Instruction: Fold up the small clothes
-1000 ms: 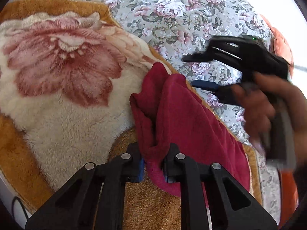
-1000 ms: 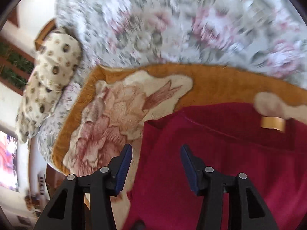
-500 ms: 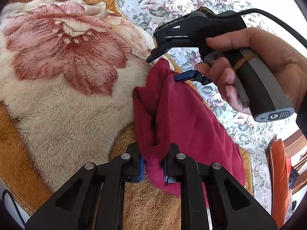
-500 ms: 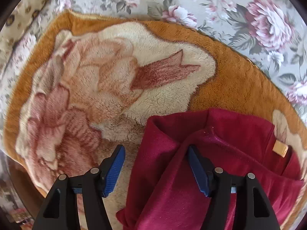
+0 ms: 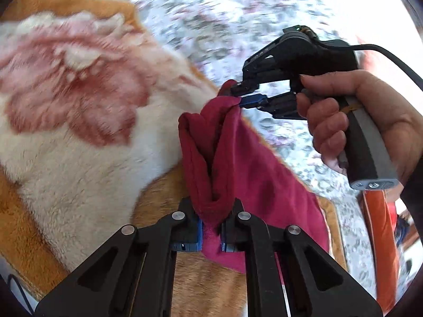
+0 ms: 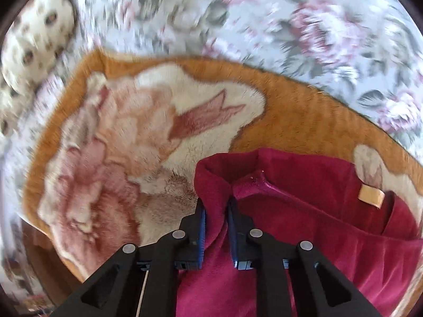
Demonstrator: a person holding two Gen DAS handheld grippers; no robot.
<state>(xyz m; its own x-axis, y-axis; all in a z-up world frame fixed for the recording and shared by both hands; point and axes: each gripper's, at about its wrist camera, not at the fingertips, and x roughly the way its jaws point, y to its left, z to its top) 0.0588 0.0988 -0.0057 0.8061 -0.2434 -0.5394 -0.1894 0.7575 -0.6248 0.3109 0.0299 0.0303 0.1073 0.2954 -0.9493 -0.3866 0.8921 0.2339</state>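
Garment: red fleece (image 5: 253, 163) lifted off the blanket (image 5: 79, 174), edge stretched for folding.
Left gripper (image 5: 211, 233): clamped on one corner.
Right gripper (image 6: 216, 227): clamped on the other.

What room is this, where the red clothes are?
Probably a bedroom, on a bed: a flowered bedsheet covers it, a fluffy orange blanket with a big flower lies on top, and a spotted pillow sits at the far end.

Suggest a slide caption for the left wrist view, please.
Both grippers, left and right, pinch the dark red garment above the floral blanket.
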